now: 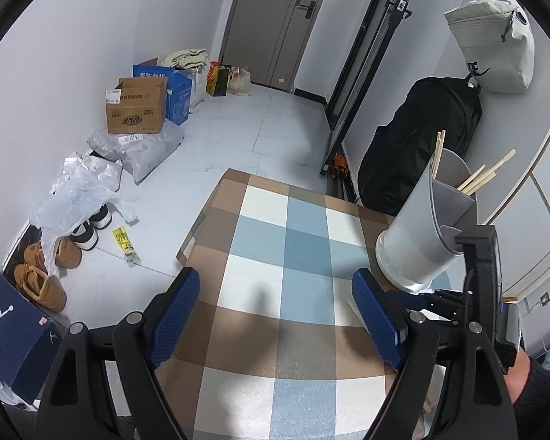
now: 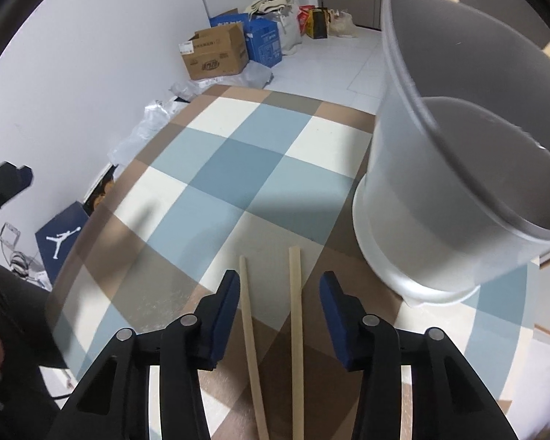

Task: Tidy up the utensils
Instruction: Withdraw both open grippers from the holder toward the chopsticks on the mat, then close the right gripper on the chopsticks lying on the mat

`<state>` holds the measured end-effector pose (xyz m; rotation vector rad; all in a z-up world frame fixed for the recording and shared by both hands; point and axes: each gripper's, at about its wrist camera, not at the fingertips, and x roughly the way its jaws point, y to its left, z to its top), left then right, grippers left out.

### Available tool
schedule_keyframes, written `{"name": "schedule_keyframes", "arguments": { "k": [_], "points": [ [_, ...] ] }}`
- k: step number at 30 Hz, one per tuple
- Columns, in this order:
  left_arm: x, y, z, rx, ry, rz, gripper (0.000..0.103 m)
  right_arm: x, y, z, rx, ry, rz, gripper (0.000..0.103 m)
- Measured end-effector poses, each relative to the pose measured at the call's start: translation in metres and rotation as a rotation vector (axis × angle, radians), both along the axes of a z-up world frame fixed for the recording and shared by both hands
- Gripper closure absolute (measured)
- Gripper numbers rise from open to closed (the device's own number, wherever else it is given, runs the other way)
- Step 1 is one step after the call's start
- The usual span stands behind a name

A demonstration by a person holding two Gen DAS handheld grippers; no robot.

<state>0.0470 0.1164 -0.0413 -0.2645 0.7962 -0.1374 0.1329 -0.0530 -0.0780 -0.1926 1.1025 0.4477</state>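
Two chopsticks (image 2: pixel 271 330) on the checked cloth (image 2: pixel 216 168), just beside the grey holder (image 2: pixel 440 190), between the pads of the right gripper (image 2: pixel 278 315), not yet pinched. Left gripper (image 1: pixel 275 311) wide, empty. Best: close evenly on both sticks, then lift straight.

chopsticks (image 2: pixel 251 333): pale wood, matt, smooth
holder (image 2: pixel 440 183): grey plastic, semi-matt, smooth
tablecloth (image 2: pixel 216 168): checked, slight sheen
gripper pads (image 1: pixel 176 308): blue, ribbed
box (image 1: pixel 135 110): brown cardboard, matt
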Motion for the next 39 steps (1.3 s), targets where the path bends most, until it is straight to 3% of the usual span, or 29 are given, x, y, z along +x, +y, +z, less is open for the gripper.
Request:
{"name": "schedule_keyframes", "arguments": {
  "k": [18,21,24,26,33,39],
  "points": [
    [0.003,0.003,-0.001,-0.014,0.022,-0.008,0.021,0.015,0.011,-0.006,-0.082,0.003,0.014,0.076],
    [0.003,0.003,-0.002,-0.02,0.026,-0.005,0.021,0.017,0.015,-0.007,-0.115,-0.003,0.021,0.082],
    [0.004,0.002,-0.003,-0.021,0.033,-0.006,0.021,0.016,0.021,-0.007,-0.146,-0.015,0.039,0.096],
    [0.004,0.003,-0.003,-0.019,0.036,-0.005,0.021,0.015,0.021,-0.006,-0.147,-0.025,0.035,0.097],
    [0.007,0.005,-0.008,-0.037,0.065,0.0,0.021,0.002,0.012,0.015,-0.112,-0.116,0.023,0.097],
    [0.008,-0.007,-0.015,-0.023,0.09,-0.036,0.021,-0.024,-0.002,0.056,-0.034,-0.244,0.021,0.097]
  ]
}}
